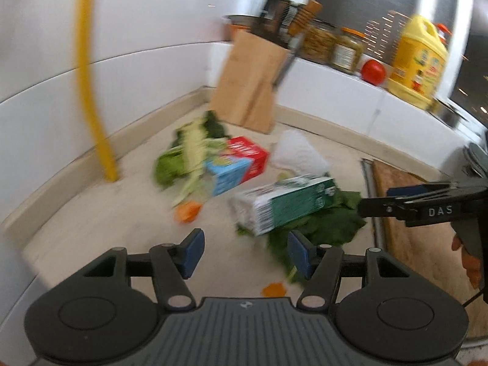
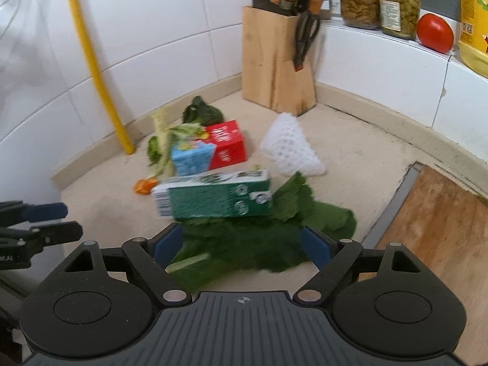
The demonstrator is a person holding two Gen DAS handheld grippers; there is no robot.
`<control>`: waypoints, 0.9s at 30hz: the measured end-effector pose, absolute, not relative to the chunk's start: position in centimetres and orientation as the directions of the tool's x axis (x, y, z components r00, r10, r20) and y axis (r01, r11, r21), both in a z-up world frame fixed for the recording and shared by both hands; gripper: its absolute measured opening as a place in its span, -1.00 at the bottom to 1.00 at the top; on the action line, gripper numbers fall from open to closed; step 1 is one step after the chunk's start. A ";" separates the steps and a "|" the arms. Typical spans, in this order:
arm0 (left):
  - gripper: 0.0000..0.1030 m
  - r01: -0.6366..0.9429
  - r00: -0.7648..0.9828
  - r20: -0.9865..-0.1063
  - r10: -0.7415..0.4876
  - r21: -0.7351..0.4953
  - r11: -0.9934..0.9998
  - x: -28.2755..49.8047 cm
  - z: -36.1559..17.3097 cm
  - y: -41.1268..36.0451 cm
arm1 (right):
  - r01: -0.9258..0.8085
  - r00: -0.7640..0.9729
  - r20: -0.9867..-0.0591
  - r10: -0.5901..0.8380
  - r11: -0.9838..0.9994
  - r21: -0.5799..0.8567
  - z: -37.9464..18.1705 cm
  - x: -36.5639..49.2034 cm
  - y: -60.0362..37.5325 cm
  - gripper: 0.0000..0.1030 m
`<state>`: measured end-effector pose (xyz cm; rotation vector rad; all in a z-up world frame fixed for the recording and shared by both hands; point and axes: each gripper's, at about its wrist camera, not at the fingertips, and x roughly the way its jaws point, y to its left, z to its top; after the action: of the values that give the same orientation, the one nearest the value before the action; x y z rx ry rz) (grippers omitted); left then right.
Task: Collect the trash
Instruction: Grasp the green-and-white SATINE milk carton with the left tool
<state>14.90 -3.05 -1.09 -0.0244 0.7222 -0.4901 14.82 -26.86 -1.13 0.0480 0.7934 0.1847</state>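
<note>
Your left gripper [image 1: 242, 251] and right gripper [image 2: 242, 244] both gape empty, ready for the green carton [image 2: 213, 196] mid-worktop [image 2: 350, 140].

Left wrist view smeared by motion blur; print on green carton [image 1: 286, 204] unreadable. Yellow jug [image 2: 474, 18] cut off at upper right edge of right wrist view. Leaf [image 2: 244, 244] partly hidden under carton.
</note>
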 end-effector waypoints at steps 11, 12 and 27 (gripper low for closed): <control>0.07 0.711 0.453 -0.703 -0.549 -0.086 0.698 22.9 -1.0 -9.8 | -0.083 0.684 -0.699 0.208 0.975 0.208 -1.8 17.3 -31.2 0.74; 0.09 0.735 0.421 -0.715 -0.558 -0.092 0.672 23.6 -1.2 -10.3 | -0.075 0.684 -0.698 0.209 0.973 0.218 -1.9 17.4 -31.5 0.74; 0.14 0.796 0.208 -0.794 -0.572 -0.202 0.571 28.1 -4.3 -13.1 | 0.008 0.654 -0.725 0.215 0.957 0.291 -4.1 18.3 -33.8 0.74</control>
<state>28.14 -13.06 -4.26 0.2740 0.9644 -0.9682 18.26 -33.84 -4.10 0.2801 0.8524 0.1190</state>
